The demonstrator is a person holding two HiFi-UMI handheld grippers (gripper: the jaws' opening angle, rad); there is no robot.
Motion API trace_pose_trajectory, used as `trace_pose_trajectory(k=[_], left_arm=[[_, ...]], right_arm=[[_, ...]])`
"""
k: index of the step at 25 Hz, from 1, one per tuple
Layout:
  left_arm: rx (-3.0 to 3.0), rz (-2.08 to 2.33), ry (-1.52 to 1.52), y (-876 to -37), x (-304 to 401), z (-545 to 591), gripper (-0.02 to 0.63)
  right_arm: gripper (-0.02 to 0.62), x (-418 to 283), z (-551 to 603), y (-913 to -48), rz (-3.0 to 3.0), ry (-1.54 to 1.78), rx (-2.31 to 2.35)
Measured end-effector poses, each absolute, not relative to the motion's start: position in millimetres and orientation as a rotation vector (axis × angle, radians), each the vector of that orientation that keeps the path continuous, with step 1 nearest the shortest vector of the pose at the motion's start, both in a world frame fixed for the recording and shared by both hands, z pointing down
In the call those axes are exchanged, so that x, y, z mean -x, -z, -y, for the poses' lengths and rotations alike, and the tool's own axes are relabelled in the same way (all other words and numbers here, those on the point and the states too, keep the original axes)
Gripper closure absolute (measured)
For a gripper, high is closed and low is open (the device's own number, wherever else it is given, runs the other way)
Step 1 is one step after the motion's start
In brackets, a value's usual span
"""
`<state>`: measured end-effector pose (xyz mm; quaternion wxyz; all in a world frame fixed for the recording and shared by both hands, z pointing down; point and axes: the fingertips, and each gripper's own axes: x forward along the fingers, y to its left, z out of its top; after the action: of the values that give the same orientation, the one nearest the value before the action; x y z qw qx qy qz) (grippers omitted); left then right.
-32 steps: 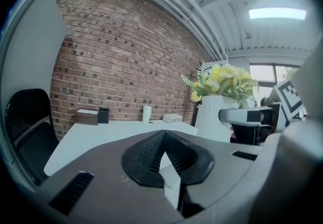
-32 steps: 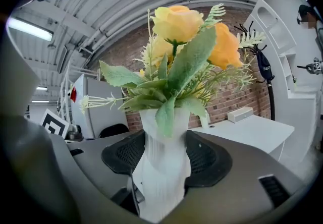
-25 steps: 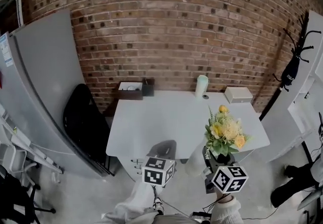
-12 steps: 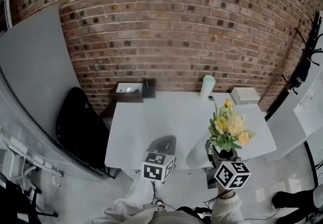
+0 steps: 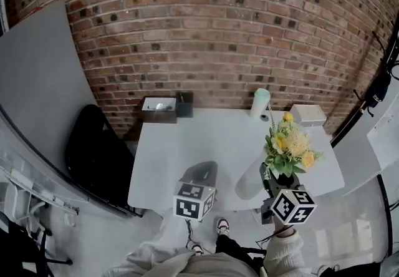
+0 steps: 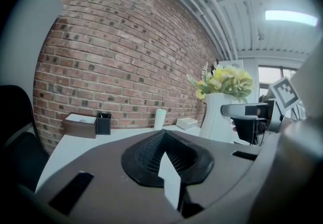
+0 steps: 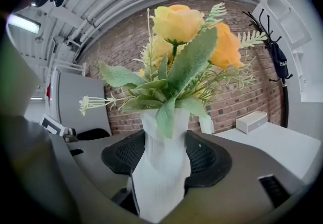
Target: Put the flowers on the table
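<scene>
Your right gripper [image 5: 276, 191] has its jaws clamped on the white ribbed vase [image 5: 251, 181] of yellow and orange flowers [image 5: 288, 146], held at the near right edge of the white desk [image 5: 187, 151]. Your left gripper [image 5: 201, 174] hovers beside it, jaws together on nothing.

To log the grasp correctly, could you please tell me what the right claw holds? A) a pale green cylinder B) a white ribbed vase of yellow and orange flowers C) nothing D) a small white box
B: in the right gripper view the right claw is shut on the white ribbed vase of yellow and orange flowers, with its dark pads against both sides.
</scene>
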<state>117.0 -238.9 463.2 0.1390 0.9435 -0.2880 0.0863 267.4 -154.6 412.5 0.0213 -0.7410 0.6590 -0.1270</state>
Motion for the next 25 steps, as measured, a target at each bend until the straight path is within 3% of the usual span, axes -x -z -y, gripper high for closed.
trace_pose_trajectory(k=[25], left_arm=[[-2.597, 1.070, -0.322, -483, -176, 378, 0.600]], right_arm=[[0.350, -345, 342, -425, -2.250, 0.448, 2.100]])
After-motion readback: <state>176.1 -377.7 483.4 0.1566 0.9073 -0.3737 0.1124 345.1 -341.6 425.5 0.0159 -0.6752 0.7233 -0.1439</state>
